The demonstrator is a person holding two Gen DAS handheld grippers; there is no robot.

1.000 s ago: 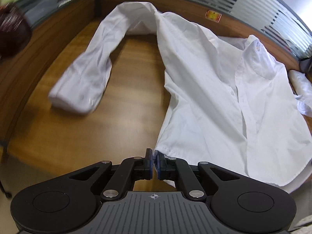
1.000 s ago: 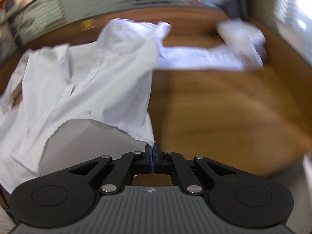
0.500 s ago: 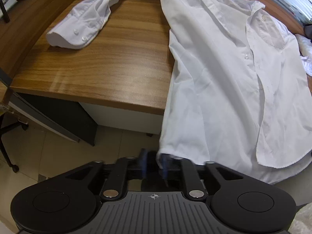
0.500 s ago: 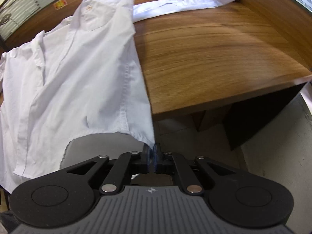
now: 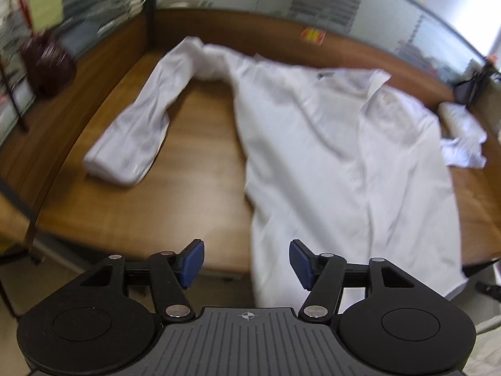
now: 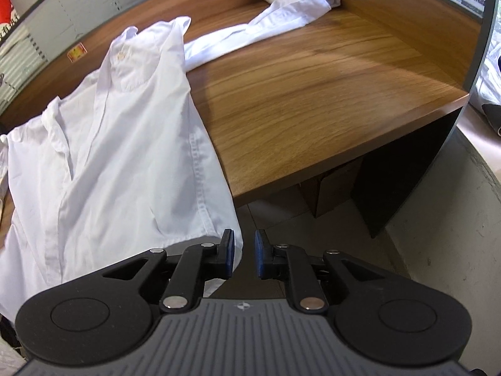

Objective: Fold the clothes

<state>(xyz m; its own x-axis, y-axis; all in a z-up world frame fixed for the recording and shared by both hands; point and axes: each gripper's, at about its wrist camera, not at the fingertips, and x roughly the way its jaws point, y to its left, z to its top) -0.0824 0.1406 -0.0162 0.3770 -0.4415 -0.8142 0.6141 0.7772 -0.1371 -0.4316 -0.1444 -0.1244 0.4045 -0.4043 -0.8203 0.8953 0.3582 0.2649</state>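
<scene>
White cotton long-sleeved shirt (image 5: 338, 156) lies spread on our wooden counter (image 6: 313, 94), hem overhanging its near edge. Our left hand-held gripper (image 5: 246, 261) and right hand-held gripper (image 6: 244, 253) are released, grasping nothing.

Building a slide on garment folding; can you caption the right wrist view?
Right gripper open beside the hem of a white shirt that hangs over the wooden desk edge.

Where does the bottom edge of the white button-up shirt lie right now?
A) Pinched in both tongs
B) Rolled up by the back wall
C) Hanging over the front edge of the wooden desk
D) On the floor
C: the white button-up shirt drapes past the wooden desk edge, and both tongs are open, holding nothing.
</scene>
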